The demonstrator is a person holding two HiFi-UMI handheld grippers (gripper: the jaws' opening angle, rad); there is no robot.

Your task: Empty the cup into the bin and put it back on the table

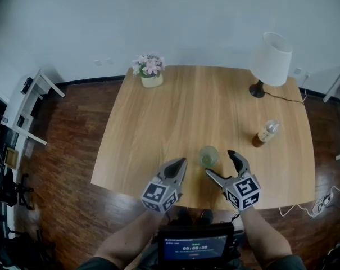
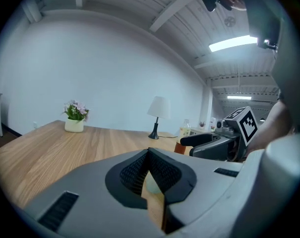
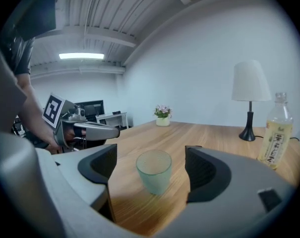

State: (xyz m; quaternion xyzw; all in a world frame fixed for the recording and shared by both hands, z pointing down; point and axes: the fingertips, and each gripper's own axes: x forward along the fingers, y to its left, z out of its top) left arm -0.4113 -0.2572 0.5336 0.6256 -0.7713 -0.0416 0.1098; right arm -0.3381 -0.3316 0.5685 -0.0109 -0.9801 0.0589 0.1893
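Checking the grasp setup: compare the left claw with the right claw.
The left claw is shut, the right claw wide open. Nothing sits in the left claw; the right claw frames the frosted green cup without touching it. Both hover over the wooden table.

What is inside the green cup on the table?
No contents can be made out in the cup. Its frosted wall blurs the inside from the side, and from above it is too small to tell.
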